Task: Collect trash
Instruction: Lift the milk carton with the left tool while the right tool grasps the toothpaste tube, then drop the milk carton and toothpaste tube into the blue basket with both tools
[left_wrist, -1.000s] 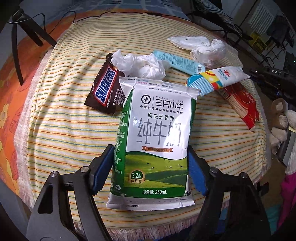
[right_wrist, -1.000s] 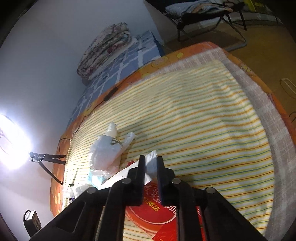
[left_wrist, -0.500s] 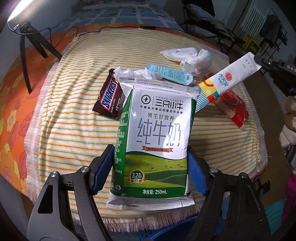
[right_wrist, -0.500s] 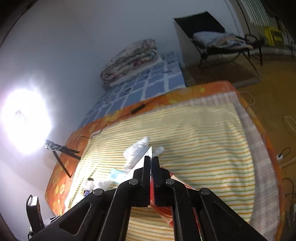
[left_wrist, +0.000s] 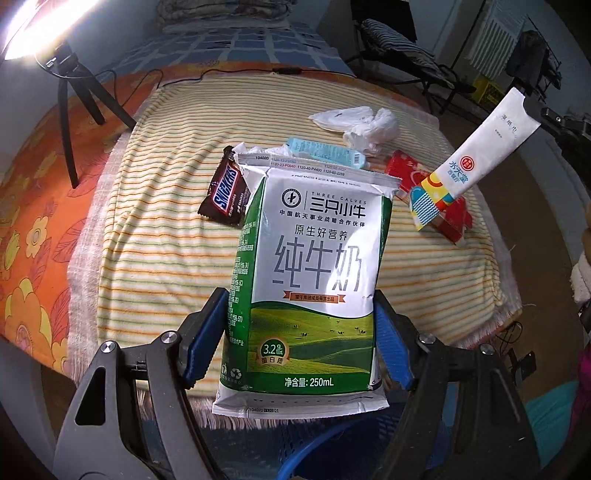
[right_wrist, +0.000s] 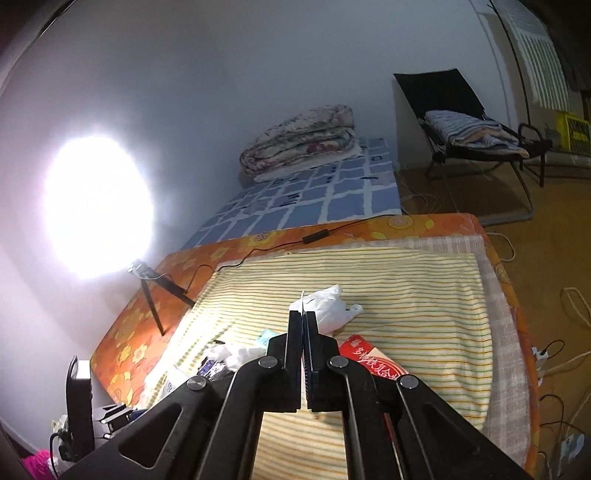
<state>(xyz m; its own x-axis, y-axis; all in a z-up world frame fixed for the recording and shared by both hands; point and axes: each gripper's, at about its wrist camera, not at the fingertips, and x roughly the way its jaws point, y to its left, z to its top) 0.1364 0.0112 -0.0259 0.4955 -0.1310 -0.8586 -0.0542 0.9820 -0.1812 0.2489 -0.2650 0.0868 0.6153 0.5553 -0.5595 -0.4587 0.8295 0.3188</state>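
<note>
Trash run, two grabs in hand. Our left gripper (left_wrist: 301, 334) has its blue pads (left_wrist: 205, 341) pressed on both sides of the milk pouch (left_wrist: 308, 273), which is held upright and clear of the striped cloth (left_wrist: 159, 236). Below the pouch we see the rim of a blue basket (left_wrist: 332, 439).

Our right gripper (right_wrist: 303, 325) is clamped fully shut on the thin edge of a wet-wipe sachet (left_wrist: 476, 158). In the left wrist view the sachet hangs slanted in the air at the right, above the red packet (left_wrist: 448, 214). From the right wrist view only a sliver of its edge shows between the jaws.

Still on the cloth:
- chocolate bar wrapper (left_wrist: 227, 192), just left of the pouch's top edge
- light blue wrapper (left_wrist: 325, 153), partly hidden behind the pouch top
- crumpled white plastic bag (left_wrist: 364, 123), beyond the blue wrapper
- red packet, flat near the right edge
- crumpled tissue (right_wrist: 240, 356), only seen from the right wrist view

Lamp on a tripod (left_wrist: 79, 92) stands on the orange sheet at the left.
</note>
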